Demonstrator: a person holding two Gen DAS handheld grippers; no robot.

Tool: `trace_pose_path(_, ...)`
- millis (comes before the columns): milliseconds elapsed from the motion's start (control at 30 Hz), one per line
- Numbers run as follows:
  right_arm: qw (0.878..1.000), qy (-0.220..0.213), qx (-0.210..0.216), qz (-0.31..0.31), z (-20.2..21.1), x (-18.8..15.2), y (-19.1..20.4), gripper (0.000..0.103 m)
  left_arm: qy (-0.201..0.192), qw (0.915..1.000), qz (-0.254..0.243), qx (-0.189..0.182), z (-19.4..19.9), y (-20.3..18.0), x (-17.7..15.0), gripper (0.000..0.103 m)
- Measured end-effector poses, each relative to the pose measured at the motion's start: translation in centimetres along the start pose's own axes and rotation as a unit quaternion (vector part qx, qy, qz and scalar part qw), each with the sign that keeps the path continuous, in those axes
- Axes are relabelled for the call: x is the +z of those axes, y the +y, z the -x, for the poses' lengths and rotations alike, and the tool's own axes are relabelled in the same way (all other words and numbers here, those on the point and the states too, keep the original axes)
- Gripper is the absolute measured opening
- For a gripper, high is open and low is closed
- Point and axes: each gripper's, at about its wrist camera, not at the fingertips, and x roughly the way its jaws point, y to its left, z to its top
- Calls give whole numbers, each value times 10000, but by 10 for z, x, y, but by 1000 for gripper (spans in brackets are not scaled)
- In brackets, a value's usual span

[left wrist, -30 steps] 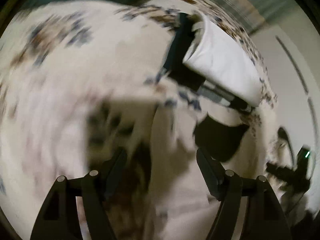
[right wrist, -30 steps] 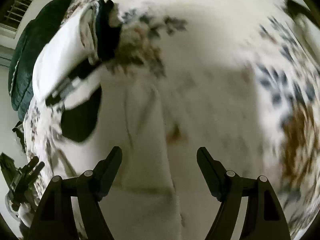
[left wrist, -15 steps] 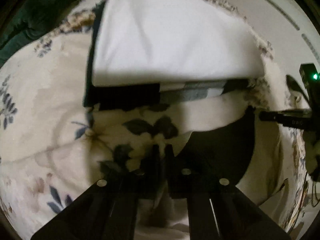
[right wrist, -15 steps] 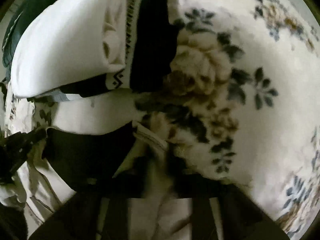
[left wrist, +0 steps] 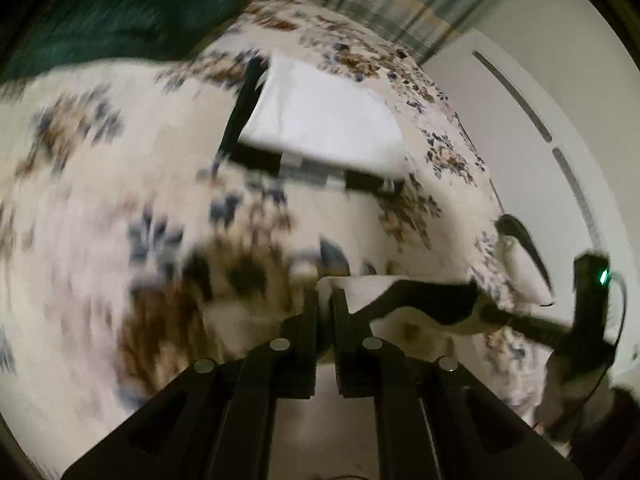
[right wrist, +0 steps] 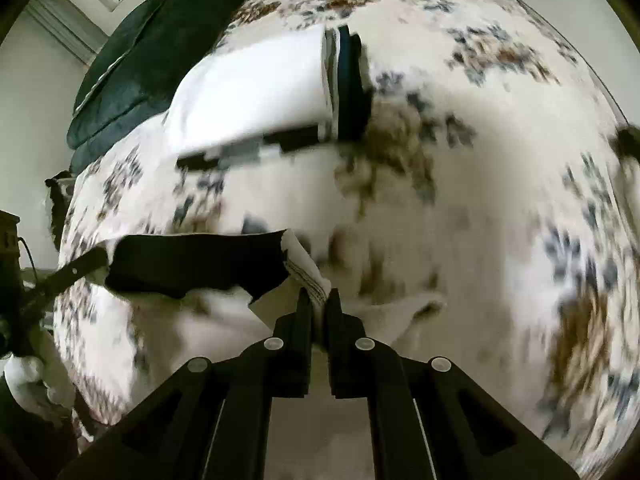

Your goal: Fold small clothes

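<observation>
A small cream garment with a black inner panel (left wrist: 424, 300) is stretched between my two grippers above the floral bed. My left gripper (left wrist: 325, 304) is shut on its edge. My right gripper (right wrist: 318, 304) is shut on the opposite edge, where a ribbed cream hem (right wrist: 306, 268) and the black panel (right wrist: 192, 264) show. A stack of folded clothes with a white piece on top (left wrist: 324, 120) lies farther back on the bed; it also shows in the right wrist view (right wrist: 248, 88).
The floral bedspread (right wrist: 500, 200) fills most of both views. A dark green pillow (left wrist: 120, 12) lies at the bed's head. The bed edge and white wall (left wrist: 560, 80) are to the right. The right gripper's body with a green light (left wrist: 592, 280) shows beside the garment.
Both grippers went from open above the garment to shut on its edges. They have since lifted and pulled back, so the folded stack now looks farther away.
</observation>
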Motion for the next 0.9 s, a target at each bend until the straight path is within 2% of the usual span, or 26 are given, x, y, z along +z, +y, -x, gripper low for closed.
trace_pose_path(100, 9993, 283, 106, -230, 3, -59, -8, 6, 120, 9993, 349, 27, 9, 8, -41, 6)
trace_pose_path(200, 9973, 636, 83, -344, -8, -104, -18, 6, 425, 9962, 753, 50, 5, 25, -77, 8)
trace_pose_path(300, 9940, 1025, 67, -385, -23, -135, -30, 8, 768, 9893, 1243, 25, 0, 43, -111, 17)
trace_pose_path(333, 9925, 1142, 64, -434, -27, -142, -34, 14, 800, 9860, 1460, -60, 4, 50, -121, 17)
trace_pose_path(367, 9907, 1270, 70, -489, -30, -149, -39, 16, 784, 9826, 1675, -146, 10, 56, -130, 20)
trace_pose_path(400, 9883, 1429, 43, -534, -32, -154, -44, 28, 771, 9801, 1822, -187, 15, 60, -136, 32)
trace_pose_path(433, 9865, 1536, -4, -568, -33, -158, -48, 47, 731, 9763, 2026, -220, 23, 66, -143, 51)
trace_pose_path(467, 9852, 1606, -26, -605, -33, -161, -52, 54, 660, 9735, 2176, -230, 29, 70, -147, 55)
trace_pose_path(500, 9838, 1645, -7, -719, -30, -165, -60, 57, 590, 9713, 2295, -225, 35, 73, -151, 58)
trace_pose_path(567, 9822, 1633, 75, -926, -25, -167, -70, 57, 498, 9657, 2535, -266, 41, 82, -150, 58)
trace_pose_path(633, 9804, 1512, 194, -1252, -16, -165, -84, 57, 367, 9656, 2565, -213, 43, 88, -139, 58)
trace_pose_path(800, 9642, 875, 970, -2309, -12, -137, -116, 59, 104, 9746, 2231, -140, 21, 90, -87, 58)
trace_pose_path(900, 9562, 591, 1160, -2623, -29, -110, -125, 59, 207, 9800, 1977, -95, -6, 91, -53, 58)
